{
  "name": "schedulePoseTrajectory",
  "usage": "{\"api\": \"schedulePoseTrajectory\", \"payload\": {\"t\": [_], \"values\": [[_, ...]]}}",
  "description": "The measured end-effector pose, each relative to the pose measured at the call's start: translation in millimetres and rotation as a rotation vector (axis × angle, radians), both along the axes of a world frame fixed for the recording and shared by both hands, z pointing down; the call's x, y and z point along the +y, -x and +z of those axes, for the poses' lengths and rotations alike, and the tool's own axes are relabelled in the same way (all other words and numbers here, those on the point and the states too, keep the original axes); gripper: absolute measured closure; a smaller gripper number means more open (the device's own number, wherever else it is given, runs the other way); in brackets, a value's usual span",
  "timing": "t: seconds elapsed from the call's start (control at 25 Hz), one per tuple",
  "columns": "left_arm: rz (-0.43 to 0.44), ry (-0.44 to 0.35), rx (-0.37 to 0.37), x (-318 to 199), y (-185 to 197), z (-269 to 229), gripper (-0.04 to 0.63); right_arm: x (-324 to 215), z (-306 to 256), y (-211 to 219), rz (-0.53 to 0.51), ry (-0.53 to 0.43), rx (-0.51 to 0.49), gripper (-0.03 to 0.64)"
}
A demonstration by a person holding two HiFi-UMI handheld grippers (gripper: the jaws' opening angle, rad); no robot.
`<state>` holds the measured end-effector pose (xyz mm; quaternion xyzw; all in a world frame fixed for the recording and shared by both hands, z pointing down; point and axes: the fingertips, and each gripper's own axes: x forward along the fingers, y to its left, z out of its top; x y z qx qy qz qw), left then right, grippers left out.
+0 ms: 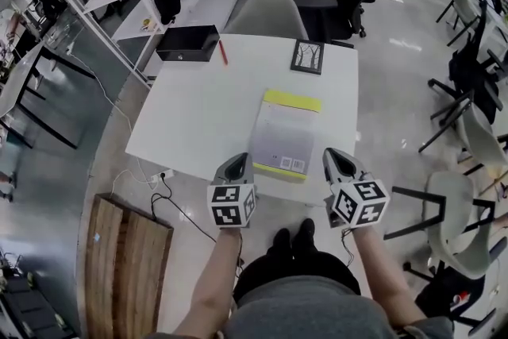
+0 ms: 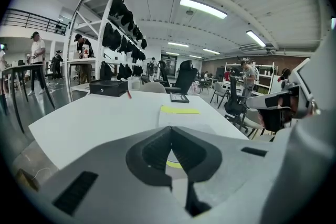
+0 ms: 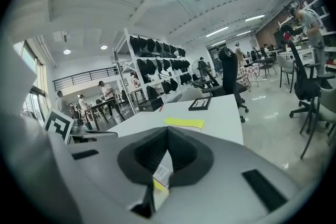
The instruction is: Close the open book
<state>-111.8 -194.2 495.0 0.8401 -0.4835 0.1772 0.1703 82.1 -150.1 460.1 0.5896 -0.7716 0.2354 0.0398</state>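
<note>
Nearest the person, the left gripper (image 1: 237, 161) and the right gripper (image 1: 336, 157) hover at the near edge of the white surface (image 1: 198, 111), one on each side of the book (image 1: 286, 135). Both have their jaws pressed together with nothing between them. The book lies flat and closed near the surface's front edge, grey cover up, with a yellow strip along its near end and another along its far end. Beyond it a small dark frame (image 1: 307, 56) lies flat. Further left are a red pen (image 1: 223, 52) and a black box (image 1: 188, 43) at the far corner. A grey chair (image 1: 267, 14) stands behind the surface.
</note>
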Motion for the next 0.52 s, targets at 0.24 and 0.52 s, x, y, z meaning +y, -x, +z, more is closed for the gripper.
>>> {"api": "schedulePoseTrajectory", "payload": {"t": [0.24, 0.52], "values": [[0.001, -0.002, 0.0, 1.3, -3.0, -0.3, 0.59, 1.6, 4.1, -2.8, 0.009, 0.012, -0.009, 0.614], [-0.001, -0.01, 0.001, 0.5, -6.4, -1.4, 0.59, -0.8, 1.6, -5.3, 0.009, -0.003, 0.006, 0.614]]}}
